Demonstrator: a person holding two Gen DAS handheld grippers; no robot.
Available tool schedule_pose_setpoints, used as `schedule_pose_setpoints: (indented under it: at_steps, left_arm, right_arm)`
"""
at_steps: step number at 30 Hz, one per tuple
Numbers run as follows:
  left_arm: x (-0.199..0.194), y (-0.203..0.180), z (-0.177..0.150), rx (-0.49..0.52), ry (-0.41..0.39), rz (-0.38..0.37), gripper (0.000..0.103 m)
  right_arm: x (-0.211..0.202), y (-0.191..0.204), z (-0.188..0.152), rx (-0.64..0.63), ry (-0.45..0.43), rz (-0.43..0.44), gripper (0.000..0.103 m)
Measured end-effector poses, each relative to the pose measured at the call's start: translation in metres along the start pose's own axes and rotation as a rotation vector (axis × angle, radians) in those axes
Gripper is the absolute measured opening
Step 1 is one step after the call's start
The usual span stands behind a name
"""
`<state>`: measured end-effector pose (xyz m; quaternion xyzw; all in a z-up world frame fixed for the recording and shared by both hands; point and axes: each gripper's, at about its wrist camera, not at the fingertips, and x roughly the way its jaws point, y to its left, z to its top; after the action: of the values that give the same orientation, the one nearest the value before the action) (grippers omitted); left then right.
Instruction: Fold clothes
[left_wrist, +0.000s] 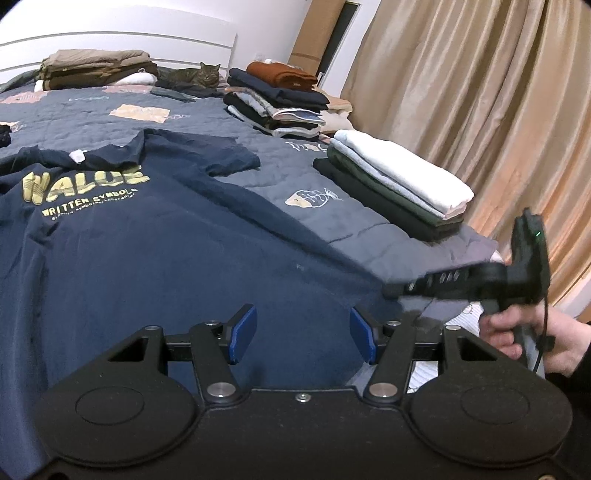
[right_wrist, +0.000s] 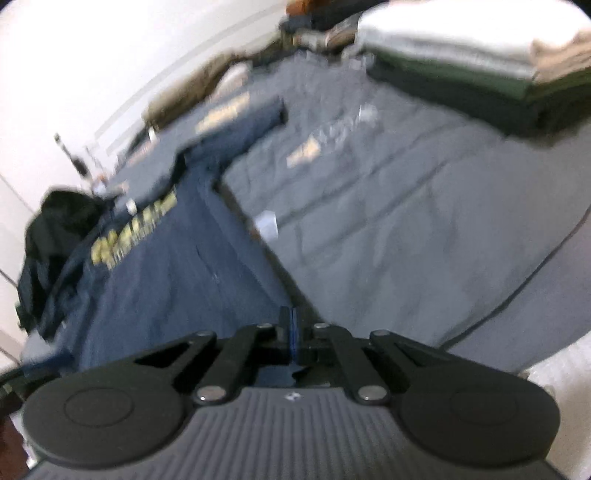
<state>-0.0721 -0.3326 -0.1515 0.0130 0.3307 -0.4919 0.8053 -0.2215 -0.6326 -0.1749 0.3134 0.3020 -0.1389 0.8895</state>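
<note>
While "WRITTEN SYMBOLS" shows in gold on the shirt (left_wrist: 147, 251) spread on the bed (left_wrist: 369, 236), left fingers (left_wrist: 243, 334) stand apart above its hem; right fingers (right_wrist: 284, 328) pressed together at its side edge.

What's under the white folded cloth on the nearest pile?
Under the white cloth lie a pale blue layer, a green garment, then a black one. Their covered parts stay hidden.
</note>
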Motion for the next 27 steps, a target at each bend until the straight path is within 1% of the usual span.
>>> schedule_pose_setpoints:
  at_steps: [2, 4, 6, 8, 11, 12, 14, 18, 20, 22, 24, 27]
  left_arm:
    - [-0.003, -0.002, -0.002, 0.0, -0.005, -0.002, 0.055]
    - [-0.006, -0.004, -0.004, -0.003, -0.008, -0.001, 0.055]
    - [-0.008, -0.006, -0.008, -0.005, -0.008, 0.006, 0.055]
    - [-0.012, -0.007, -0.012, -0.015, -0.008, 0.02, 0.055]
    - [-0.021, -0.006, -0.02, -0.041, -0.017, 0.051, 0.056]
    - [-0.025, -0.004, -0.022, -0.054, -0.02, 0.063, 0.056]
    - [-0.033, -0.001, -0.027, -0.078, -0.025, 0.091, 0.056]
    - [-0.05, 0.008, -0.036, -0.115, -0.044, 0.176, 0.056]
    - [-0.059, 0.014, -0.04, -0.146, -0.056, 0.212, 0.056]
    - [-0.068, 0.02, -0.045, -0.177, -0.068, 0.252, 0.056]
    - [-0.077, 0.024, -0.05, -0.189, -0.077, 0.3, 0.056]
    - [-0.092, 0.03, -0.057, -0.195, -0.085, 0.357, 0.056]
  right_arm:
    - [-0.014, -0.003, 0.004, 0.024, -0.073, -0.005, 0.0]
    - [-0.021, -0.01, 0.01, 0.049, -0.1, -0.028, 0.0]
    - [-0.018, -0.02, 0.012, 0.088, -0.075, -0.045, 0.0]
    - [-0.019, -0.018, 0.012, 0.061, -0.066, -0.043, 0.0]
    - [-0.021, -0.004, 0.008, 0.01, -0.061, 0.019, 0.004]
    - [-0.02, 0.001, 0.006, 0.0, -0.05, 0.049, 0.004]
    - [-0.018, 0.011, 0.004, -0.024, -0.032, 0.079, 0.004]
    - [-0.019, 0.034, -0.001, -0.09, -0.02, 0.138, 0.006]
    - [-0.02, 0.044, -0.003, -0.111, -0.015, 0.176, 0.009]
    - [-0.019, 0.056, -0.007, -0.137, -0.003, 0.21, 0.016]
    - [-0.017, 0.068, -0.011, -0.161, 0.011, 0.237, 0.021]
    - [-0.017, 0.085, -0.018, -0.206, 0.016, 0.27, 0.031]
